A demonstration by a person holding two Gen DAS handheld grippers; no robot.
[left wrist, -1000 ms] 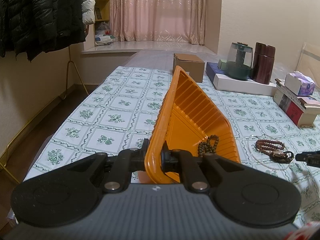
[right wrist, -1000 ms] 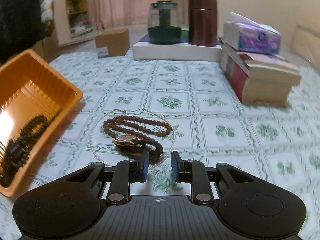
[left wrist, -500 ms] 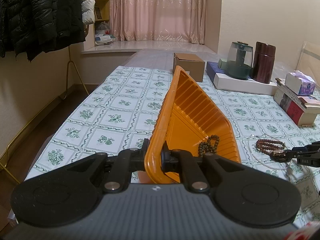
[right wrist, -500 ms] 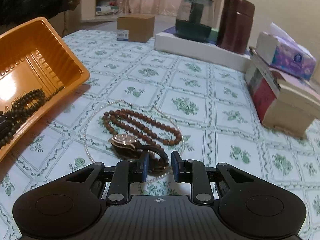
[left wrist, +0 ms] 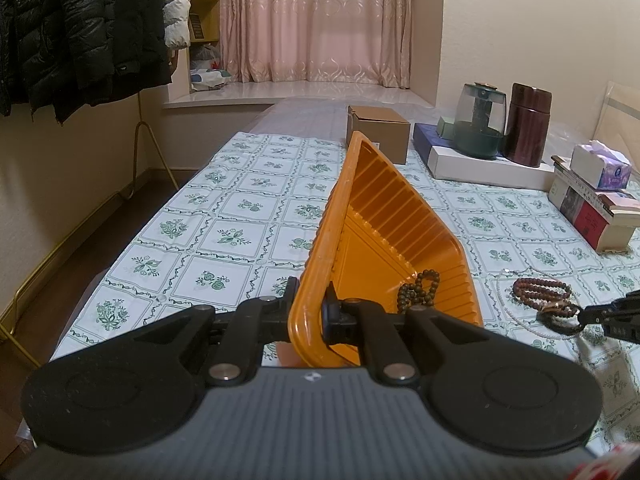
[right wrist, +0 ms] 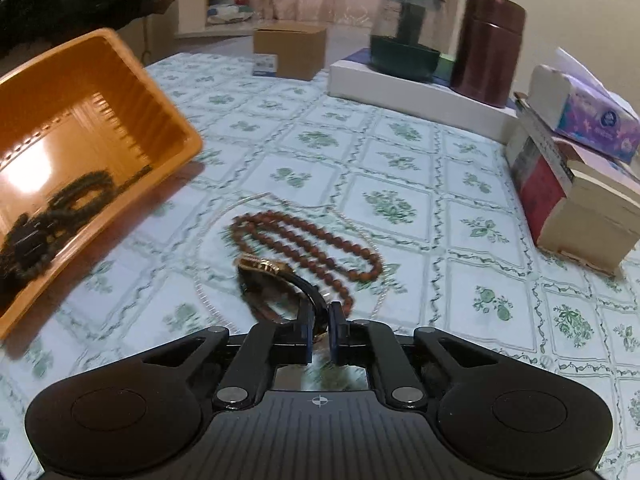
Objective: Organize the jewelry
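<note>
The right gripper [right wrist: 320, 330] has closed since a second ago: its jaws, then spread just short of the gold-faced wristwatch with a dark leather strap [right wrist: 276, 276], are now pinching the loop of that strap, and the view is tilted and smeared with motion, so the watch looks to be coming up off the green-and-white floral tablecloth [right wrist: 392, 208]. I judge the grasp made and the carry beginning.

The left gripper [left wrist: 310, 312] has not changed: its jaws stay pressed on the near rim of the orange ribbed plastic tray [left wrist: 384, 240], tilted with its open face toward the right gripper. A dark olive bead bracelet [left wrist: 418, 292] already lies in the tray's low corner, so one piece is sorted.

Just beyond the watch, a reddish-brown wooden bead necklace [right wrist: 312, 240] lies doubled on the desk, and a thin white pearl strand [right wrist: 208, 248] loops around it; both remain to be moved. The strap lies against the beads, so lifting may drag them.

Farther off stand a stack of books [right wrist: 572, 196] under a tissue pack [right wrist: 584, 112], a dark brown canister [right wrist: 488, 48], a glass teapot [right wrist: 408, 32] and a cardboard box [right wrist: 290, 50].
</note>
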